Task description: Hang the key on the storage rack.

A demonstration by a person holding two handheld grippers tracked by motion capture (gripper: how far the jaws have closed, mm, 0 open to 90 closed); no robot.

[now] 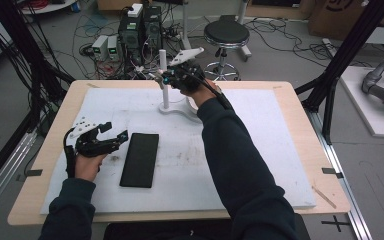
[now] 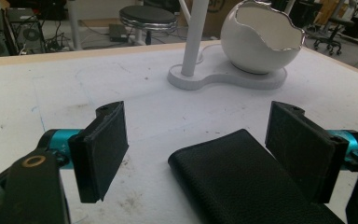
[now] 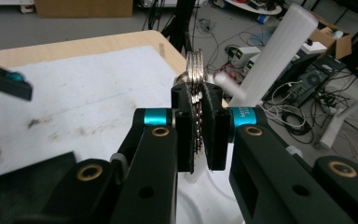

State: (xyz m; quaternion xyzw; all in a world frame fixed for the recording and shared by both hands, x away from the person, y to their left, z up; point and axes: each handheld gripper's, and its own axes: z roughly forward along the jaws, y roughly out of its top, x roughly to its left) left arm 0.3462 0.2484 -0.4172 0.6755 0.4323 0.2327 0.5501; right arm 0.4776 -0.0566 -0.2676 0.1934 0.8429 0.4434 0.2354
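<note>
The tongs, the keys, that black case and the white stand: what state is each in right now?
Left tongs: open, empty, over the case's end.
Right tongs: shut on keys.
Keys: clamped, upright, near the post.
Case: closed, flat on table.
Stand: upright.
Bowl: upright; contents hidden.

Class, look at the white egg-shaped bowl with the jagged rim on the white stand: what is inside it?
The white egg-shaped bowl shows bare white inner wall near its rim in the left gripper view. Its bottom is hidden by its own front wall, so any contents cannot be seen. It sits on the white stand base.
</note>
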